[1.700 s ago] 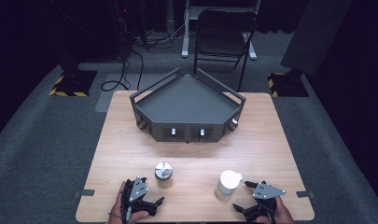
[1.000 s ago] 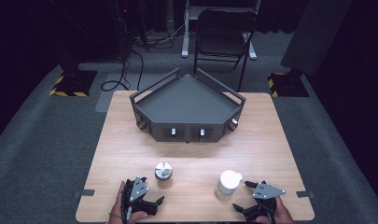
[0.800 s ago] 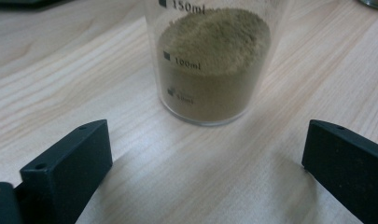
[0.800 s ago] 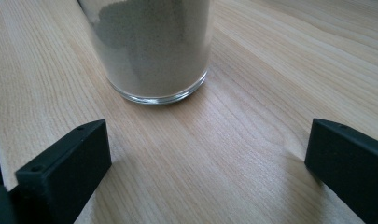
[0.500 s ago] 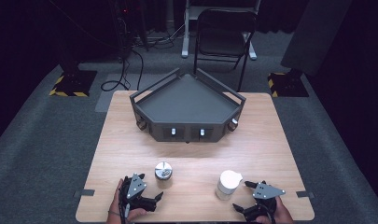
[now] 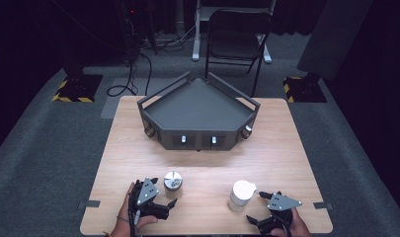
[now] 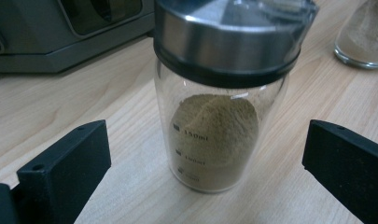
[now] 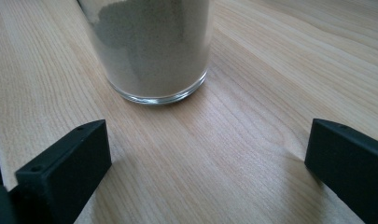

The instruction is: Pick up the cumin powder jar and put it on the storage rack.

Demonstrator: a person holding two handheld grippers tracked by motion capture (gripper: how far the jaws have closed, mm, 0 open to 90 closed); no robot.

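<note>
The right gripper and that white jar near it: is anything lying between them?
No. The right gripper view shows bare wooden table between the open right gripper and the white jar.

My claw [image 8: 207, 175] is spread wide over the wooden surface [image 8: 280, 70]; a glass jar [image 8: 149, 46] of pale powder stands just ahead, untouched.

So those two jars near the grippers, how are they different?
The left jar has a shiny metal lid, while the right jar is topped with white. The left jar's powder looks tan and fills less than half of it; the right jar's looks paler and greyer and sits higher. Both are clear glass, upright on the wooden table, each facing an open gripper.
</note>
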